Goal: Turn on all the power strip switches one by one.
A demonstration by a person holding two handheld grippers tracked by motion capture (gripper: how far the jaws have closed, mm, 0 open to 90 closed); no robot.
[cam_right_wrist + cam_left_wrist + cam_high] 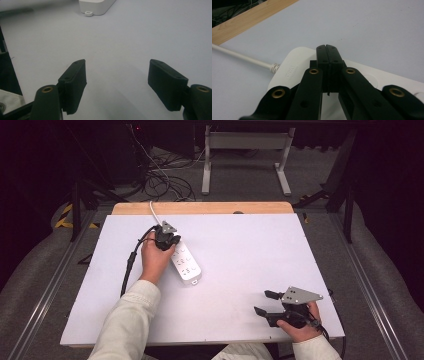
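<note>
Fingers of my left gripper are pressed together, empty, tips hovering over the power strip at its cord end on the tabletop, maybe touching. I'm lining up the switch press; right gripper is waiting wide.

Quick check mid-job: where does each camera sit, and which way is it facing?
High view: above the person's side, facing forward and down on the table; forearms, left gripper and right gripper show.
Left gripper view: rides the left gripper, jaws shut, pointing over the power strip.
Right gripper view: rides the right gripper, jaws open over bare table, facing the strip's far end.
Shared: the power strip appears in all three views.
</note>
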